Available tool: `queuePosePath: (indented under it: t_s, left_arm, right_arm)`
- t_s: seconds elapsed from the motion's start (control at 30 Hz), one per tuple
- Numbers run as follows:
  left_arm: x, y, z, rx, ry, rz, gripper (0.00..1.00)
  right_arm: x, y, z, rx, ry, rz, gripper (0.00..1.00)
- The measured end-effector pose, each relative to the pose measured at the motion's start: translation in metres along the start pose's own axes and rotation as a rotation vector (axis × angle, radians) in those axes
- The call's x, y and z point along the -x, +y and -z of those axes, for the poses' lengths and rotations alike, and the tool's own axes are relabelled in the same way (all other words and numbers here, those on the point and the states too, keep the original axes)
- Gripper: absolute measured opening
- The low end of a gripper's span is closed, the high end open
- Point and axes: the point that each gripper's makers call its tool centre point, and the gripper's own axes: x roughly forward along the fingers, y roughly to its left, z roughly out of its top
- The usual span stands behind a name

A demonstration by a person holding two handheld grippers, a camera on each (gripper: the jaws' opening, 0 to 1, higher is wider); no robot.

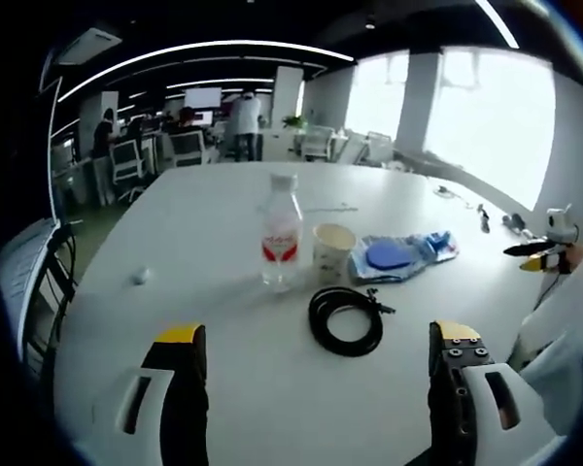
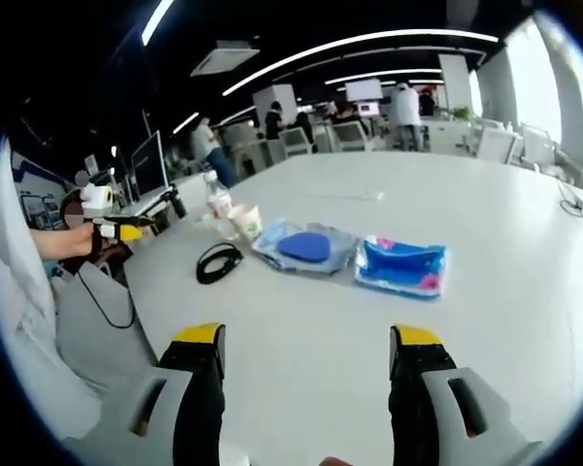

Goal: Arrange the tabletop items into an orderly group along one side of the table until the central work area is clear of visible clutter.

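With both the left gripper [image 1: 316, 364] and right gripper [image 2: 306, 364] spread wide and empty, the bottle [image 1: 281, 231] and cup [image 1: 332, 250] stand just beyond the left fingers, upright and touching, so gripping either could topple the other.

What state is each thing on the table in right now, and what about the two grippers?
Water bottle: upright, cap on.
Paper cup: upright, open top, beside the bottle.
Black cable: coiled, lying flat.
Clear bag with a blue item: lying flat.
Blue packet: lying flat next to the bag.
Left gripper: open, holding nothing.
Right gripper: open, holding nothing.
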Motion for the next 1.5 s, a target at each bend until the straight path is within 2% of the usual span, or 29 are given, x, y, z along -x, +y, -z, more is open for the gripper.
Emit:
queuePosePath:
  t_s: [0.67,0.9,0.97,1.03,1.13,1.2,1.3,1.5]
  left_arm:
    - [-0.038,-0.012,0.02,0.041,0.063,0.071,0.87]
    - [-0.048,-0.008,0.026,0.062,0.08,0.078,0.85]
    - [-0.049,-0.006,0.028,0.072,0.083,0.074,0.85]
    - [-0.051,-0.004,0.028,0.089,0.082,0.075,0.84]
    - [-0.054,-0.002,0.03,0.099,0.087,0.073,0.83]
    - [-0.056,-0.002,0.031,0.095,0.092,0.072,0.81]
    - [-0.061,0.001,0.033,0.104,0.102,0.066,0.81]
    - [-0.071,-0.001,0.035,0.11,0.118,0.074,0.76]
  right_arm:
    - [-0.062,0.046,-0.02,0.052,-0.003,-0.125,0.66]
    - [-0.093,0.065,-0.025,0.084,0.001,-0.178,0.64]
    - [-0.103,0.07,-0.024,0.144,0.021,-0.2,0.64]
    - [-0.109,0.074,-0.026,0.163,0.025,-0.209,0.63]
    - [-0.117,0.084,-0.029,0.148,0.019,-0.235,0.63]
    - [-0.124,0.091,-0.026,0.156,0.03,-0.256,0.62]
    - [-0.135,0.1,-0.022,0.225,0.046,-0.274,0.58]
    - [-0.156,0.116,-0.019,0.232,0.086,-0.324,0.54]
